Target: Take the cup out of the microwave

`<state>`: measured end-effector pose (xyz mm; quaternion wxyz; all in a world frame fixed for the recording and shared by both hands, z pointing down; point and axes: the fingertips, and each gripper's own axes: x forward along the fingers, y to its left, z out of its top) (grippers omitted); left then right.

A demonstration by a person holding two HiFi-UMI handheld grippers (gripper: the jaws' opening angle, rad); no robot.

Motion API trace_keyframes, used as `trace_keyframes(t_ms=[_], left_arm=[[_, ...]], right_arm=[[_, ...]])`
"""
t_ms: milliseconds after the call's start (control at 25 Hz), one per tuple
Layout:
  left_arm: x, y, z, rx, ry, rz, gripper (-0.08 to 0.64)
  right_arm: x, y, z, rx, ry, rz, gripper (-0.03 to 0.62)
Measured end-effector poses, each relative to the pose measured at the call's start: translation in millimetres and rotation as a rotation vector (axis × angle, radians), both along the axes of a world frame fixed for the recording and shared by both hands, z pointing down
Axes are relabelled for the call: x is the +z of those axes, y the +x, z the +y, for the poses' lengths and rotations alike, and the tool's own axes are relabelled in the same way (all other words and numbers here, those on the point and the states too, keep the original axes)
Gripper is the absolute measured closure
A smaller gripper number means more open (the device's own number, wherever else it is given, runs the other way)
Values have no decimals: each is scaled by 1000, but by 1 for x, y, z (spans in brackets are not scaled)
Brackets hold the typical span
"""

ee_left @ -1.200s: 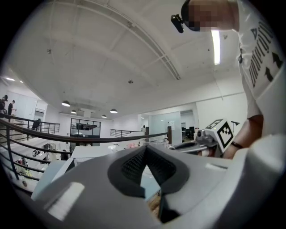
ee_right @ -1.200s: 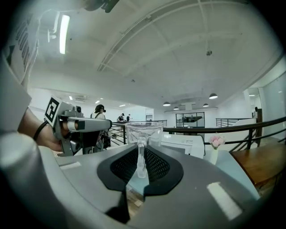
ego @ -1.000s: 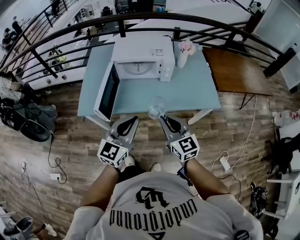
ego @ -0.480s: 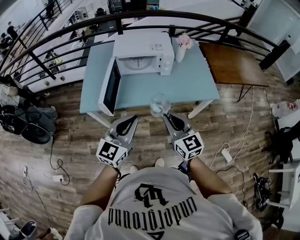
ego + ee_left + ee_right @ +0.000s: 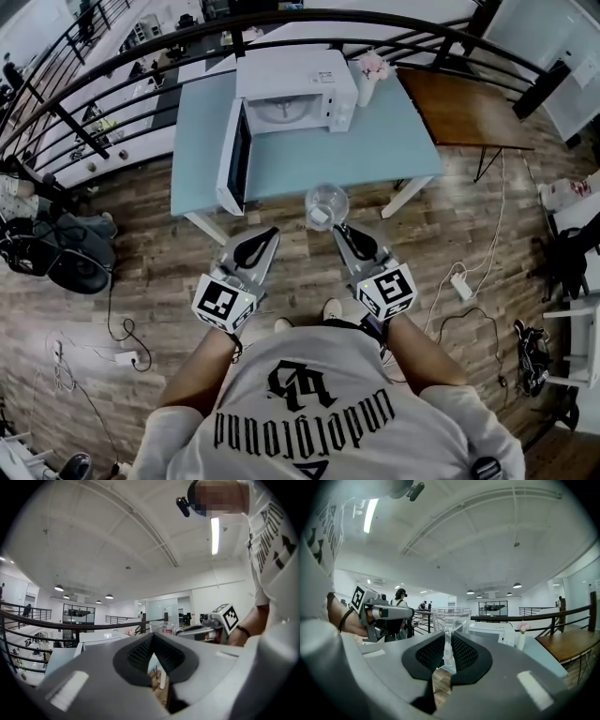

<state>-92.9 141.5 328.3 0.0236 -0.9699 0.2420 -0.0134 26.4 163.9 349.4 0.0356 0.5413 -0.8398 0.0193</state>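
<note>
Right gripper view: right fingers pinch clear cup by handle; left fingers closed.

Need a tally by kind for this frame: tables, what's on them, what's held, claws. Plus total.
Microwave: 1
Cup: 1
Flower vase: 1
Tables: 2 (blue table, brown table)
Claws: 2 (left claw, right claw)
Total: 7

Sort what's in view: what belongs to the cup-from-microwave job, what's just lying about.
Job: cup, held in right gripper; microwave, door open; blue table.
Lying about: flower vase; brown table; power strip on floor.
</note>
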Motion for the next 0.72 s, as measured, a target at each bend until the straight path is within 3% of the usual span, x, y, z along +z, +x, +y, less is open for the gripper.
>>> trace_keyframes(t_ms=[320,720], left_arm=[[3,-32,10,29,-2,-3,511],[0,-39,7,47,6,3,511]], right_arm=[[-2,-29,20,21,-5,9,558],[-5,-29,25,46,6,17,558]])
